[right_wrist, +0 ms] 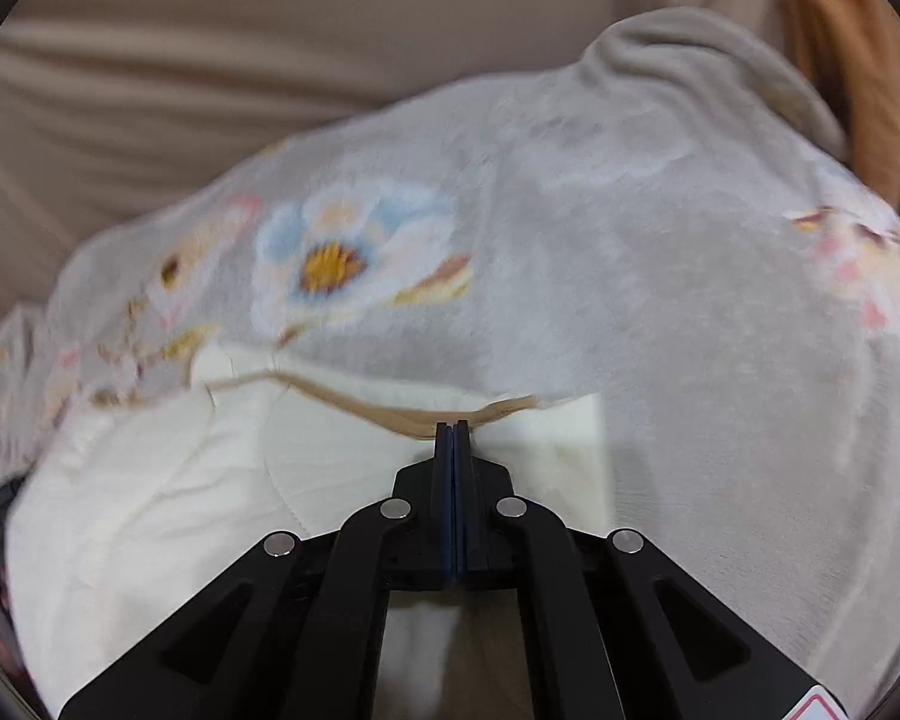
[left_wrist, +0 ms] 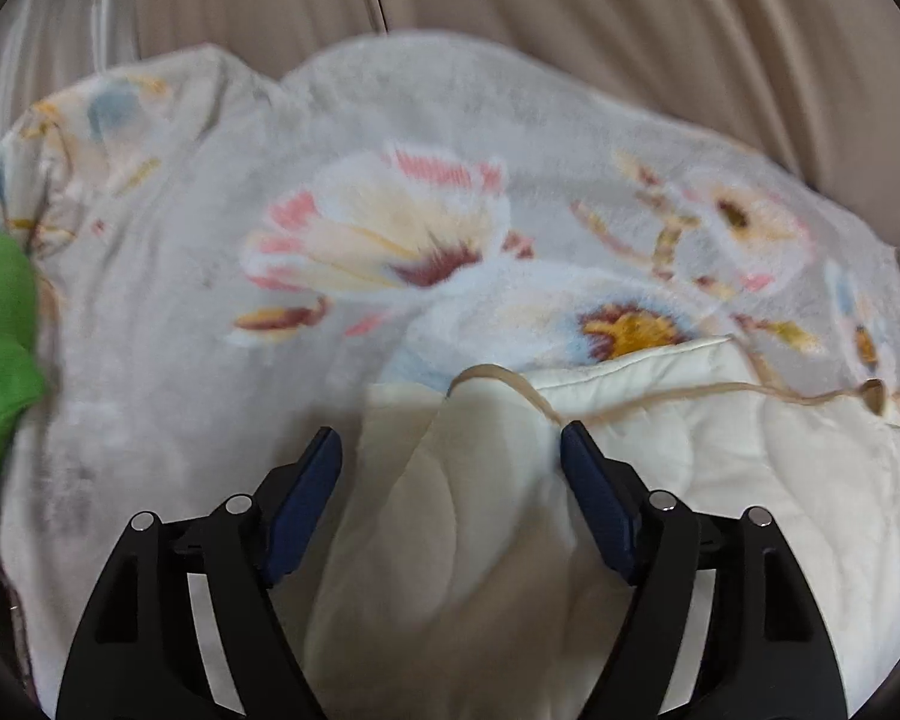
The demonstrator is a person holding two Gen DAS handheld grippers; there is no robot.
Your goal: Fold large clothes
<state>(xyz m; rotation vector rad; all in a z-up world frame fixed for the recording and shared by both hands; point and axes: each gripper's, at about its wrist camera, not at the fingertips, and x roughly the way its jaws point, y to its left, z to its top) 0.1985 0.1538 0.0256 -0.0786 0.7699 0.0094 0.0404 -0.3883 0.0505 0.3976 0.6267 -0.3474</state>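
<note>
A cream quilted garment [left_wrist: 660, 480] with a tan drawstring [left_wrist: 660, 399] lies on a grey floral blanket [left_wrist: 210, 276]. My left gripper [left_wrist: 450, 444] is open, its jaws standing either side of a raised fold of the cream cloth. In the right wrist view the same cream garment [right_wrist: 180, 480] lies on the blanket [right_wrist: 690, 300]. My right gripper [right_wrist: 453, 425] is shut on the garment's upper edge, right at the tan drawstring [right_wrist: 354, 402].
A beige ribbed sofa back [left_wrist: 570, 0] rises behind the blanket and also shows in the right wrist view [right_wrist: 210, 60]. A green cloth [left_wrist: 0, 324] lies at the left edge. An orange-brown fabric [right_wrist: 858, 60] hangs at the far right.
</note>
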